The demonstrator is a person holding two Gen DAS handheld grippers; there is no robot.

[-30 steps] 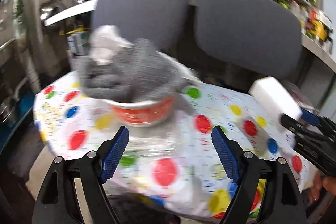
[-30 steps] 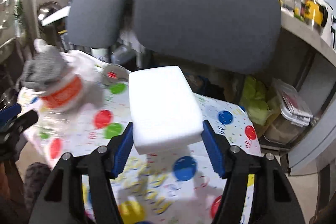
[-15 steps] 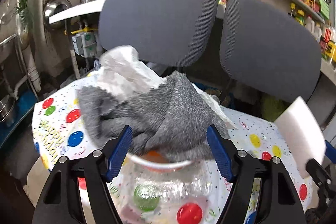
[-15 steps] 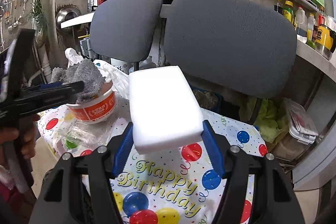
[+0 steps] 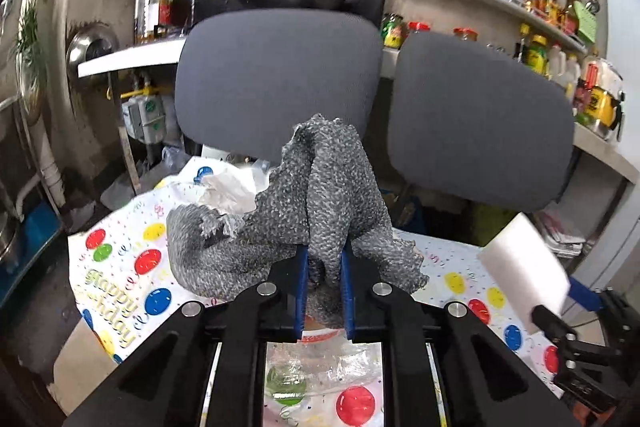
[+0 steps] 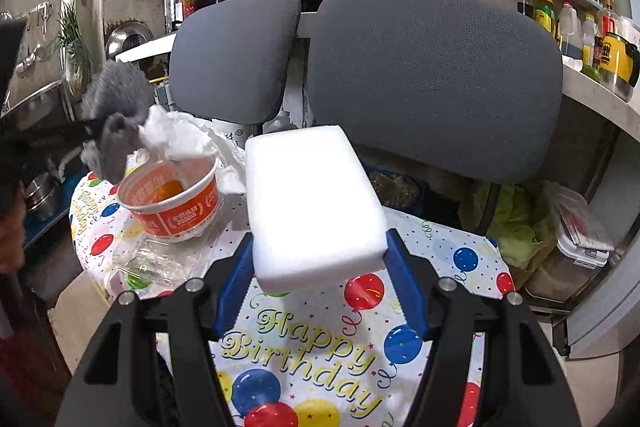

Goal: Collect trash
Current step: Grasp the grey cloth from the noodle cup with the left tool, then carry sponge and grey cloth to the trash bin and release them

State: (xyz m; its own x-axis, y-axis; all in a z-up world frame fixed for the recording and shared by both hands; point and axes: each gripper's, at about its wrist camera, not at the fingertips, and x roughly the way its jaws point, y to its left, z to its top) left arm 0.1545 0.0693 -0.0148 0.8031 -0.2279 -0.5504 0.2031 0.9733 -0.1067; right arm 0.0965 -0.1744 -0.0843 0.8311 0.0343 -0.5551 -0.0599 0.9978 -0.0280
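The left gripper (image 5: 323, 269) had just been closing and pinched the grey knitted rag (image 5: 320, 211), lifted at ten o'clock of the orange paper noodle bowl (image 6: 170, 201). The right gripper (image 6: 320, 259) clamped a white foam sponge (image 6: 312, 203). Crumpled white tissue (image 6: 180, 139), the bowl and clear plastic wrap (image 6: 156, 265) remained uncollected.

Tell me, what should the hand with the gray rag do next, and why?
Probably lift a bit higher. The left gripper, its jaws just closed, pinches the gray rag, which still droops to the orange bowl and white tissue.
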